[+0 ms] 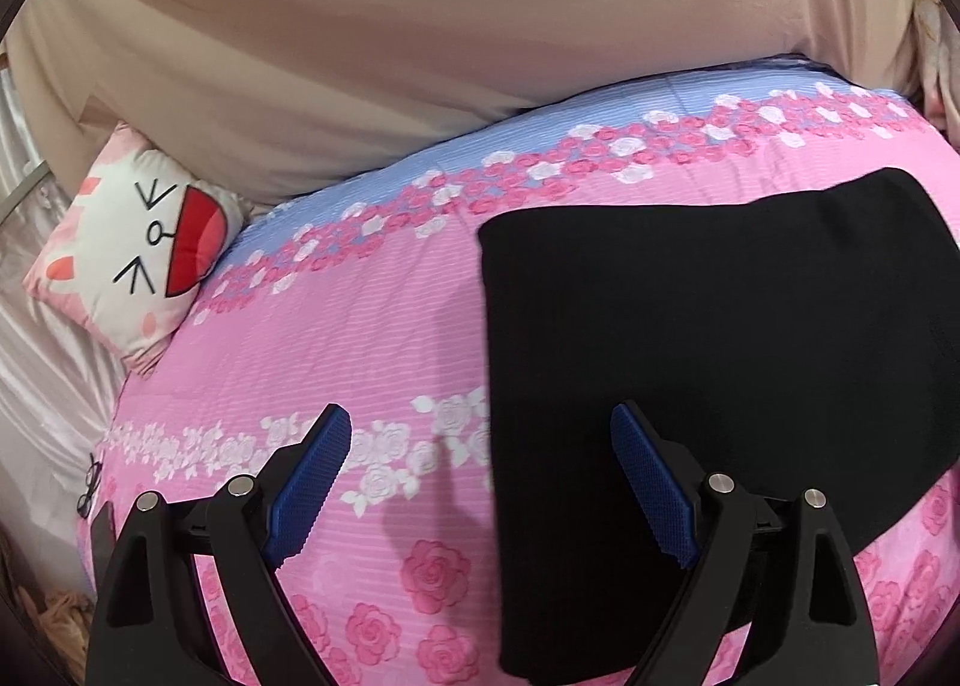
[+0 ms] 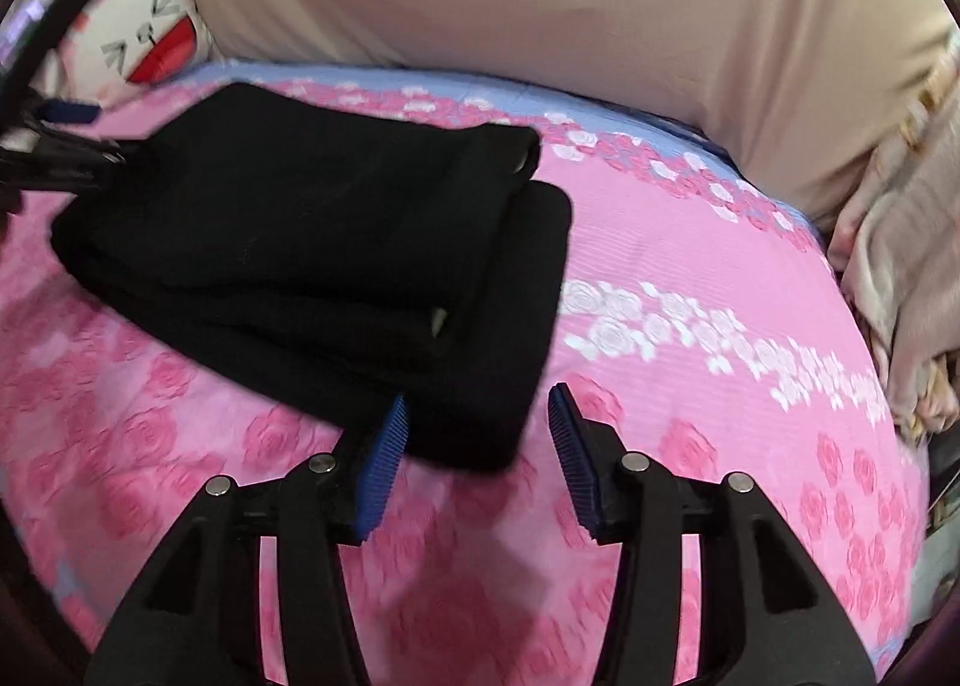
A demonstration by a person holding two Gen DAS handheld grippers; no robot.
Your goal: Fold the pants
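The black pants (image 1: 720, 356) lie folded in a flat stack on the pink rose-patterned bedspread (image 1: 360, 326). My left gripper (image 1: 480, 416) is open wide at the stack's left edge, its right finger over the black cloth and its left finger over the bedspread. In the right wrist view the folded pants (image 2: 312, 242) show several layers. My right gripper (image 2: 478, 395) is open, with the near corner of the stack lying between its blue pads (image 2: 384, 458); the right pad stands clear of the cloth. The left gripper (image 2: 60, 146) shows blurred at that view's far left, beside the stack.
A white cat-face cushion (image 1: 138, 248) leans at the bed's far left. A beige cover (image 1: 360, 56) fills the back. Crumpled pale cloth (image 2: 900, 266) is heaped off the bed's right side. Black-framed glasses (image 1: 90, 485) lie at the left edge.
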